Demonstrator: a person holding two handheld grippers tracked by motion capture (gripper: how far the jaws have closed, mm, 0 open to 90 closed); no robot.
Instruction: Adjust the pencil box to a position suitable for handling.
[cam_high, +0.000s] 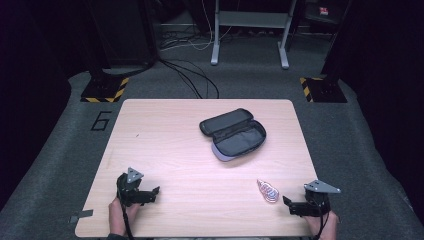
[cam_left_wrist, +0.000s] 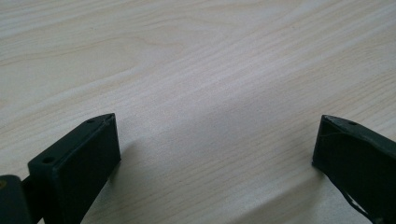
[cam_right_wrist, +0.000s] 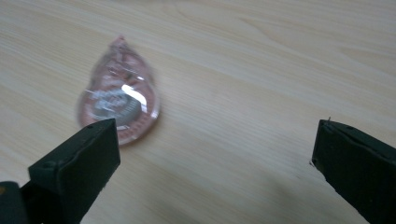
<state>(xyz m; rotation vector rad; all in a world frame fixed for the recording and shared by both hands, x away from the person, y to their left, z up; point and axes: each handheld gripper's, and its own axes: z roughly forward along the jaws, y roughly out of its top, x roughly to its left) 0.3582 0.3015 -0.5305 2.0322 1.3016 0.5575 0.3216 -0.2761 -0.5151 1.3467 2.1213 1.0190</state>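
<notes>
Nearest the high camera, both tongs rest low at the near edge of the pale wooden tabletop: the left tongs spread wide over bare wood, the right tongs likewise released and empty. Just beyond the right tongs lies a small pink, clear-plastic teardrop-shaped tape dispenser, untouched. Well apart, toward the middle, a dark grey fabric zip case lies open. Nothing looks packed yet; picking up the dispenser and placing it in the case probably remain. Grey carpet, loose cables and a white metal frame surround the tabletop.
</notes>
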